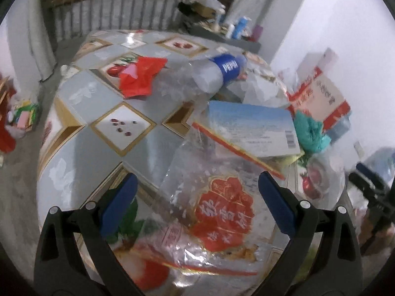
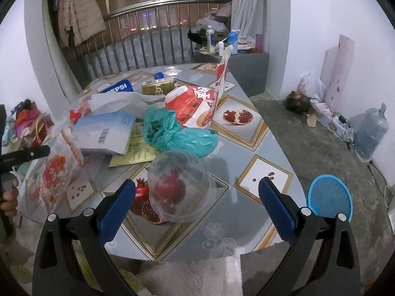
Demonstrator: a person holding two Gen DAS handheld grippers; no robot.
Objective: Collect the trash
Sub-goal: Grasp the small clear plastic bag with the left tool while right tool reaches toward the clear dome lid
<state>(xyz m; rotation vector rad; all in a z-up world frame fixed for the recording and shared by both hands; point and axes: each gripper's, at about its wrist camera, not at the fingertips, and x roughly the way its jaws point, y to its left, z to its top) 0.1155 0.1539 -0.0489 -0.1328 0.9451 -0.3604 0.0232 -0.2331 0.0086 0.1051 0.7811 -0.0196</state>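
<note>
Both jaws gaped wide: left gripper (image 1: 197,197) straddled the snack bag (image 1: 209,212), right gripper (image 2: 197,197) framed the clear cup (image 2: 180,187).

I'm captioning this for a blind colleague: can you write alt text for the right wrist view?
An open right gripper hovers over a patterned table, its blue fingers flanking a clear plastic cup lying on its side. Behind it sit a teal bag, a blue box and a Pepsi bottle.

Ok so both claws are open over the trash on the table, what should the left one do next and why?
Probably lower the left claw and close on the clear snack bag: the open fingers already straddle it, it is the nearest trash, and it lies on top of the pile.
</note>
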